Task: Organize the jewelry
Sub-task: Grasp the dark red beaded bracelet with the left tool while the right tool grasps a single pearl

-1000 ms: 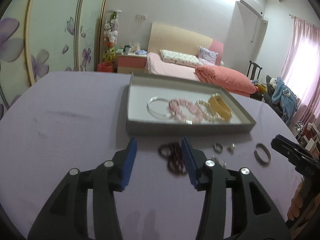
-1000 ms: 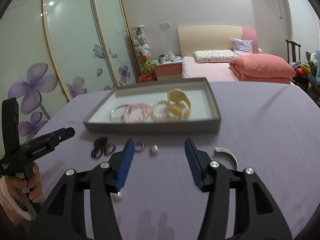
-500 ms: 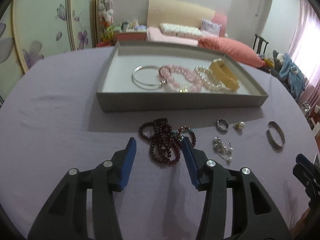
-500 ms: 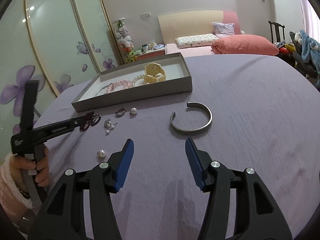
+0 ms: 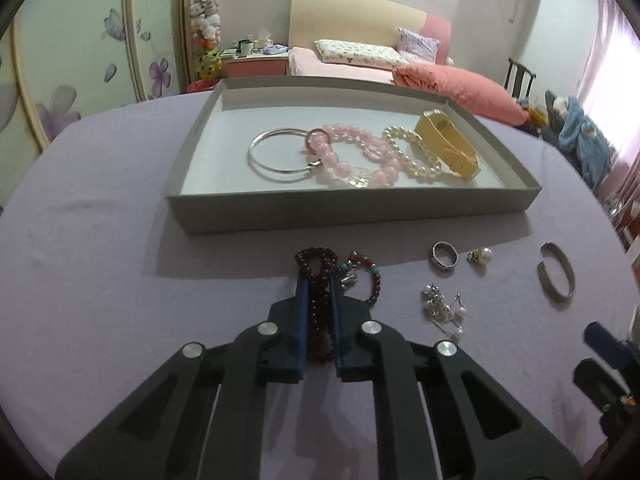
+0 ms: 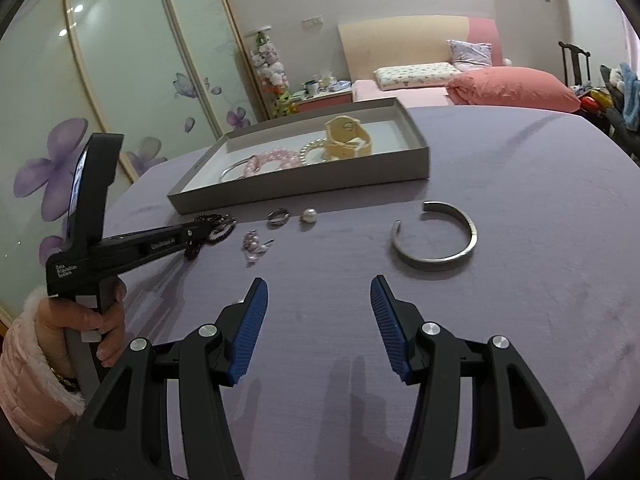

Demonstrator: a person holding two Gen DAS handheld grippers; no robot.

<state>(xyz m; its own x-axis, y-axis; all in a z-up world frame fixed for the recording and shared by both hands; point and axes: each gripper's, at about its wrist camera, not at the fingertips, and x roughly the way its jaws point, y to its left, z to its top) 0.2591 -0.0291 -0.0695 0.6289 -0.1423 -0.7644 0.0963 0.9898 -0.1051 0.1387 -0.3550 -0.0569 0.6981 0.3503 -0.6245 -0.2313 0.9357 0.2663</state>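
Pinching dark bead bracelet (image 5: 319, 312), left gripper (image 5: 319, 288), right gripper (image 6: 316, 300) apart

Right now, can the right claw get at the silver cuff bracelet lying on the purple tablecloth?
Probably yes. The right claw is open and empty, and the silver cuff bracelet lies just ahead, slightly to its right, with only bare tablecloth between them. The left claw is busy off to the side.

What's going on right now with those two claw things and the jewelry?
Left gripper shut on dark red bead bracelet, on the table. Right gripper open, empty, short of silver cuff. Path to tray looks clear.
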